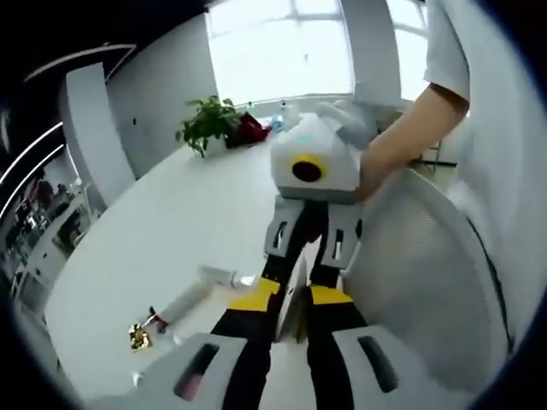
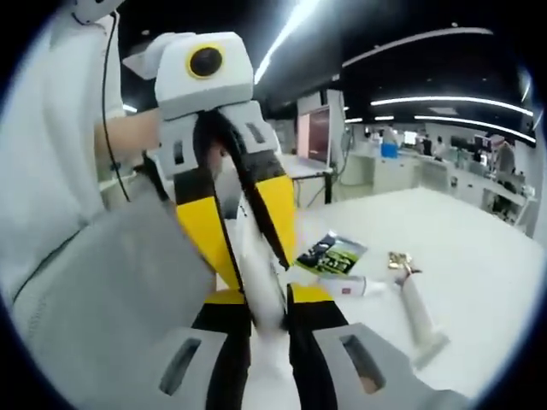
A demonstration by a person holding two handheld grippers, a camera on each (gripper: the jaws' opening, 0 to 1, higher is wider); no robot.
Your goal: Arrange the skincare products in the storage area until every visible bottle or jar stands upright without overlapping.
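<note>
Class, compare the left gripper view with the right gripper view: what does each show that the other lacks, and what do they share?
Left gripper view: green potted plant on the white table. Right gripper view: green-and-black flat sachet. Both: long white plastic tube lying flat, small gold item, and another white tube gripped by left gripper and right gripper.

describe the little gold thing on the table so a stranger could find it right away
On the white table, look past the potted plant toward the near edge. There a white tube lies flat; the gold piece sits at its end, the one shiny, crinkled item there.
</note>
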